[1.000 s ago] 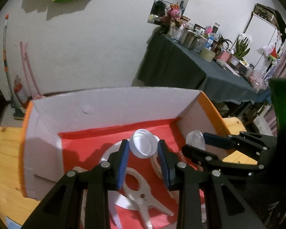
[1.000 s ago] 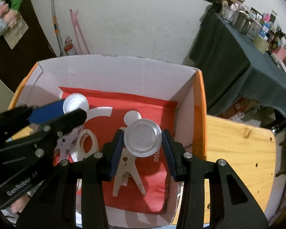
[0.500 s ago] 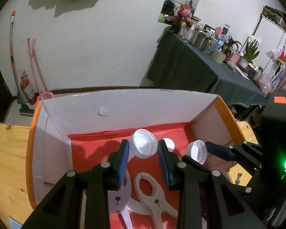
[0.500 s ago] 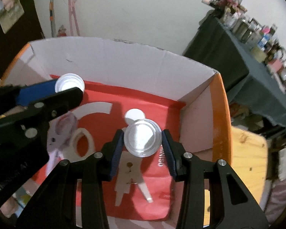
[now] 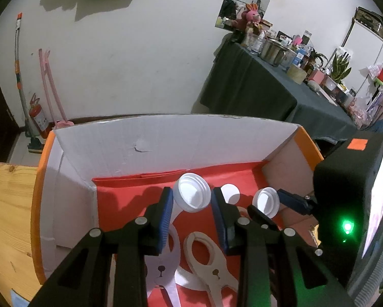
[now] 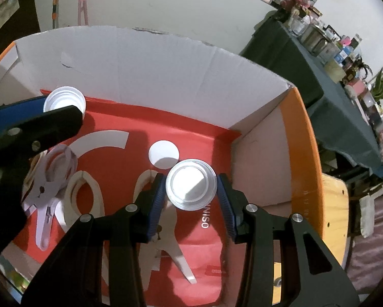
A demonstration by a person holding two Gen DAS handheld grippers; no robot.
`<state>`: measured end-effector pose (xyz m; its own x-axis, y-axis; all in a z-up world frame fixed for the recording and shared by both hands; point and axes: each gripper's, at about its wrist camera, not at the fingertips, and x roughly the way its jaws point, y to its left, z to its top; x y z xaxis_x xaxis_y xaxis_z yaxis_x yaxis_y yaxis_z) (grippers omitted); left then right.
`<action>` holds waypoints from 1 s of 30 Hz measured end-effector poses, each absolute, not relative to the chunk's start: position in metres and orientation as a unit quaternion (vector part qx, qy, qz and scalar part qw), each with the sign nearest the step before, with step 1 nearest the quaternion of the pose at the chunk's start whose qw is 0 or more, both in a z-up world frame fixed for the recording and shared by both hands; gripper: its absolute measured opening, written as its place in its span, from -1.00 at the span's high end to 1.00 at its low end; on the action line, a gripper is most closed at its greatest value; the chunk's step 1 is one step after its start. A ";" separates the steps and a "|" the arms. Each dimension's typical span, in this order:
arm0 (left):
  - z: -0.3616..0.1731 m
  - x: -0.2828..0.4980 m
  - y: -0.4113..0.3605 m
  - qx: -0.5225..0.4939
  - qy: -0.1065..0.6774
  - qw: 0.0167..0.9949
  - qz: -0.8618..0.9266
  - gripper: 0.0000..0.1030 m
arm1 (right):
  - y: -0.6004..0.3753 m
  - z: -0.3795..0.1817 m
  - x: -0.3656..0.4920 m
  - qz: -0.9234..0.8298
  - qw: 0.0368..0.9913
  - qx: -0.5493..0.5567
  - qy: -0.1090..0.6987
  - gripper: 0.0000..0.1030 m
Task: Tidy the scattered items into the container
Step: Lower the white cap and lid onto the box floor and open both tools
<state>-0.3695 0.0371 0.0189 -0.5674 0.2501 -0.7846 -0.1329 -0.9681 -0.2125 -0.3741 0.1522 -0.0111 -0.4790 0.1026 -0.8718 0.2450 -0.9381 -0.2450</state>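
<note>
Both grippers hang over an open cardboard box (image 5: pixel 165 138) with white walls, orange rims and a red floor. My left gripper (image 5: pixel 191 199) is shut on a white bottle cap (image 5: pixel 191 195), held above the box's floor. My right gripper (image 6: pixel 191 188) is shut on a clear-rimmed white lid (image 6: pixel 190 186), also inside the box near its right wall (image 6: pixel 257 168). In the left wrist view the right gripper (image 5: pixel 265 203) shows at right with its lid (image 5: pixel 265 202). The right wrist view has the left gripper (image 6: pixel 63 107) and its cap (image 6: pixel 63 101) at upper left. Several cream clips (image 5: pixel 211 263) (image 6: pixel 84 199) lie on the red floor.
The box stands on a light wooden table (image 5: pixel 4 217) (image 6: pixel 334 220). A red bag with white print (image 6: pixel 209 250) lines the box floor. Behind stands a white wall, and a dark-clothed table (image 5: pixel 263 89) crowded with jars and plants is at right.
The right gripper has sunk deeper into the box with its lid, and tilted more steeply down. The left gripper has stayed about where it was, still gripping its cap.
</note>
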 end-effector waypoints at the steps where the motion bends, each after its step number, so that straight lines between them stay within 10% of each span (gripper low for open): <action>1: 0.019 -0.370 0.036 -0.452 -0.067 0.109 0.883 0.36 | 0.152 -0.012 -0.375 -0.843 0.041 0.509 0.173 0.24; 30: -0.021 -0.378 0.034 -0.507 -0.100 0.092 0.851 0.36 | 0.151 -0.020 -0.369 -0.842 0.042 0.509 0.173 0.25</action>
<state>-0.3780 0.0340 -0.0208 -0.4693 0.2574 -0.8447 -0.0551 -0.9632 -0.2629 -0.3691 0.1512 -0.0203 -0.4785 0.1057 -0.8717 0.2456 -0.9370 -0.2484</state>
